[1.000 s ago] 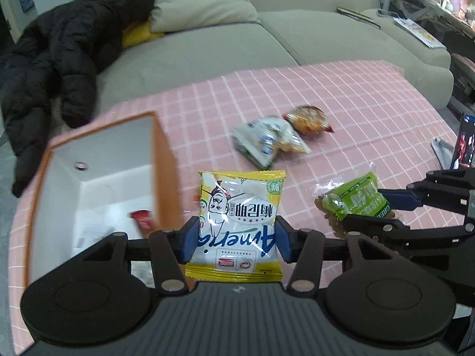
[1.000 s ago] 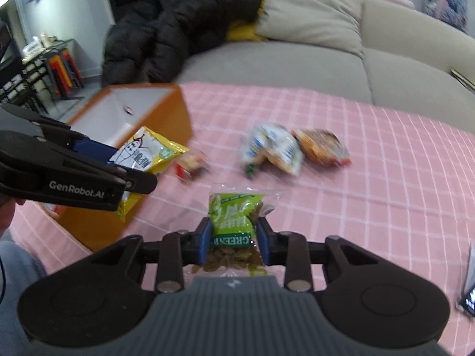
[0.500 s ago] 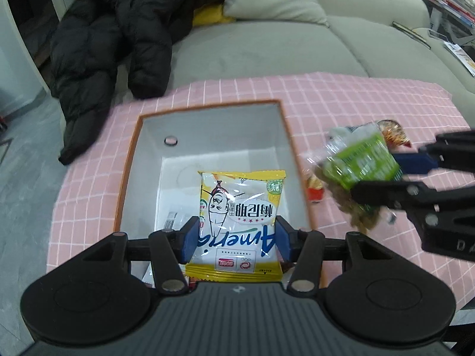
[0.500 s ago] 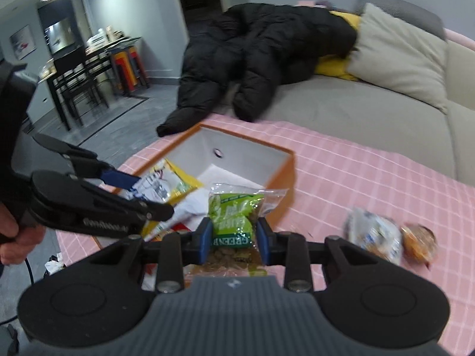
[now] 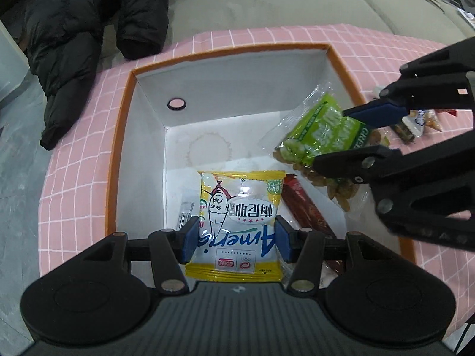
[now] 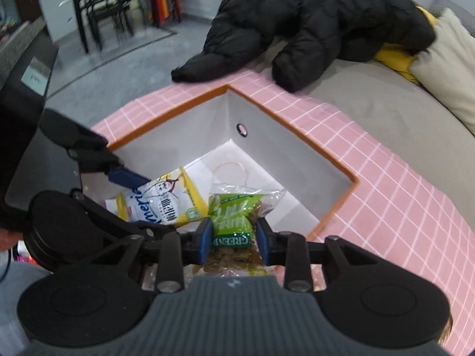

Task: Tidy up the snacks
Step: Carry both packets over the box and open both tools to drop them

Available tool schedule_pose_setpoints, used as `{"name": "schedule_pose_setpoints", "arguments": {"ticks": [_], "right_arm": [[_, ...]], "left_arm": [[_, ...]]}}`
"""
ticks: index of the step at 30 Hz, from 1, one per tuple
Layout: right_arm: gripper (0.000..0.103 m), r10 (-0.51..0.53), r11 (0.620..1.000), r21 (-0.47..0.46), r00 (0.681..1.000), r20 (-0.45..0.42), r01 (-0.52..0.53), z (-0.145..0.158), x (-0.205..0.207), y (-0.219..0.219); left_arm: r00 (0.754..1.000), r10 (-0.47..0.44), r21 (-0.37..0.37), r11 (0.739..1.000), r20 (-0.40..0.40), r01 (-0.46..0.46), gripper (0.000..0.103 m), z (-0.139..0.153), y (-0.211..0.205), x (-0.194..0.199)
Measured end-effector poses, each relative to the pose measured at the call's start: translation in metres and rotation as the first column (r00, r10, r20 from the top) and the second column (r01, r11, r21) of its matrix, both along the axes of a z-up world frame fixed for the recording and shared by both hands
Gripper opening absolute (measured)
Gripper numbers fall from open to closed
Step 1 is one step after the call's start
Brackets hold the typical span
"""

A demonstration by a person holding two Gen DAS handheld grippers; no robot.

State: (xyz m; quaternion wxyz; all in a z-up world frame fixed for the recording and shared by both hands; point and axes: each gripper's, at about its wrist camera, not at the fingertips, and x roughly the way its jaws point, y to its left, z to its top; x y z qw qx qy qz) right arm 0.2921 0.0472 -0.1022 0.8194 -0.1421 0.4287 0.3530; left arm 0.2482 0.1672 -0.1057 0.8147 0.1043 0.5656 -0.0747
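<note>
Far left, black jacket (image 5: 89, 29) drapes off the sofa onto the edge of the pink checked cloth (image 5: 77, 160); no concern of yours. Next, the orange-rimmed box (image 5: 118, 154) sits open-topped on that cloth, white inside, so anything you release above it lands in one place. Your left gripper (image 5: 236, 235) is clamped on the yellow snack packet (image 5: 240, 216), pads pinching its two side edges low down, packet hanging flat above the near end of the box floor (held by the edges, likely so the contents aren't crushed). A dark red wrapped bar (image 5: 302, 207) already lies on the box floor just beside it. Further right, your right gripper (image 6: 234, 240) is closed on the green snack bag (image 6: 234, 216), squeezing its middle so the bag bunches; it hovers over the box's right side, inside the rim line. Rightmost, a few loose snacks (image 5: 415, 123) remain on the cloth outside the box. Both packets look poised for release.
</note>
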Motion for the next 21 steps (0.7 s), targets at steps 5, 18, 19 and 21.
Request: {"name": "schedule_pose_setpoints", "arguments": {"ticks": [5,18,19,21], "right_arm": [[0.029,0.086,0.991,-0.105,0.996,0.028,-0.083,-0.018,0.012,0.02],[0.03,0.184,0.955,-0.244,0.982,0.04,-0.169,-0.036,0.02,0.027],[0.03,0.18,0.957,-0.238,0.983,0.045,-0.164,-0.036,0.019,0.026],[0.034,0.172,0.961,-0.229,0.983,0.055,-0.156,-0.034,0.017,0.023]], "left_arm": [[0.999,-0.01,0.018,1.0,-0.052,0.011,0.06,-0.016,0.0,0.015],[0.996,0.019,0.011,1.0,-0.092,-0.018,0.068,-0.035,-0.001,0.027],[0.996,0.027,-0.002,1.0,-0.09,-0.027,0.068,-0.034,0.001,0.026],[0.995,0.041,-0.016,0.999,-0.086,-0.043,0.07,-0.033,0.003,0.024]]}}
